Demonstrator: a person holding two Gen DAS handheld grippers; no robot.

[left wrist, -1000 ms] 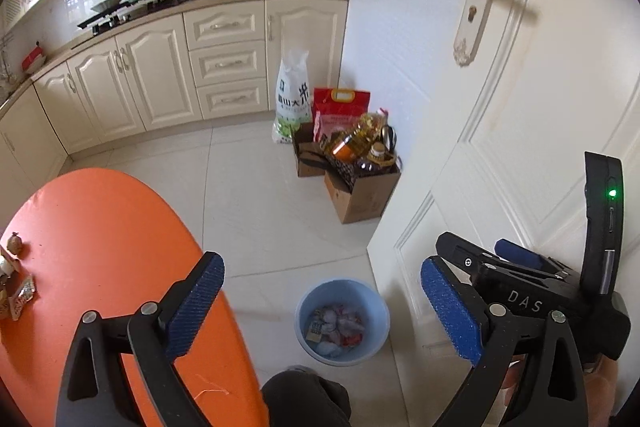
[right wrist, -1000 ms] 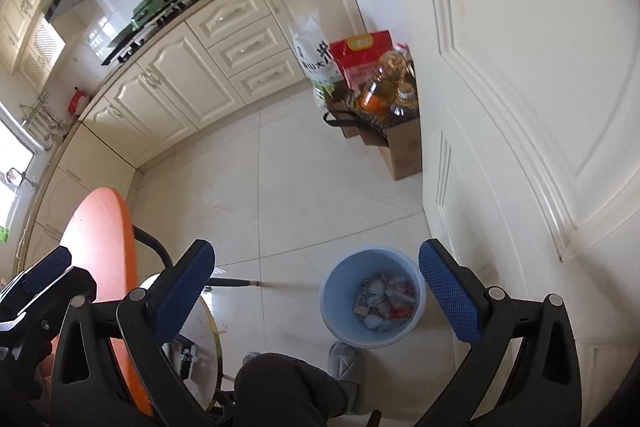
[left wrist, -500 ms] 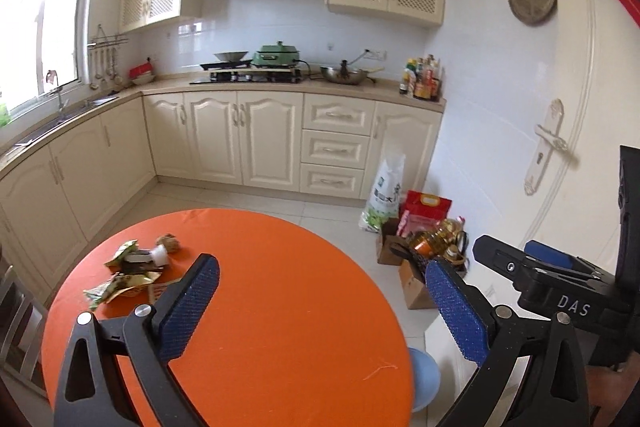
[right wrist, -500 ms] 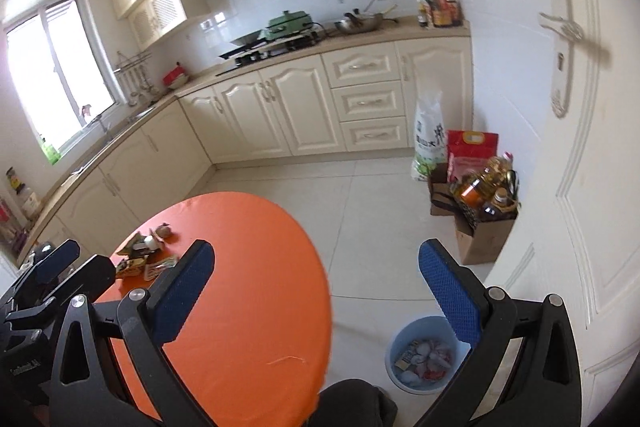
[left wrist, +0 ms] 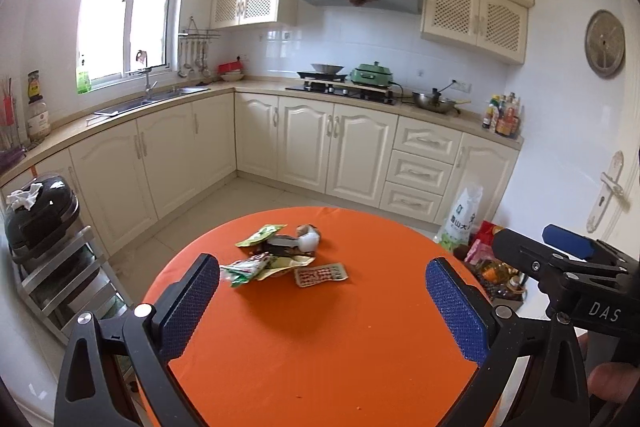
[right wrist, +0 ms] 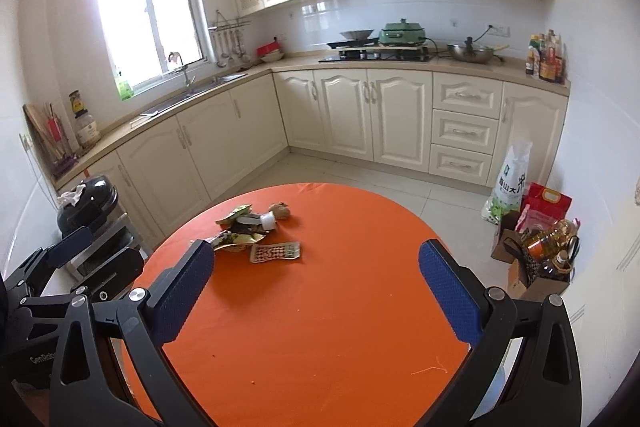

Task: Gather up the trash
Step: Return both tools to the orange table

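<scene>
While both hover apart, left gripper [left wrist: 322, 297] and right gripper [right wrist: 316, 285] wide, empty.

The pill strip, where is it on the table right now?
The pill strip lies flat on the orange table, on the right edge of the wrapper pile, nearer the grippers than the crumpled tissue. Neither gripper touches it.

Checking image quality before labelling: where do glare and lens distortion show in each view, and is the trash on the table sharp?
Left wrist view: the window is blown out, cabinet lines bow, and the trash on the orange table is sharp. Right wrist view: the same overexposed window, dark corner vignetting, trash sharp.
</scene>
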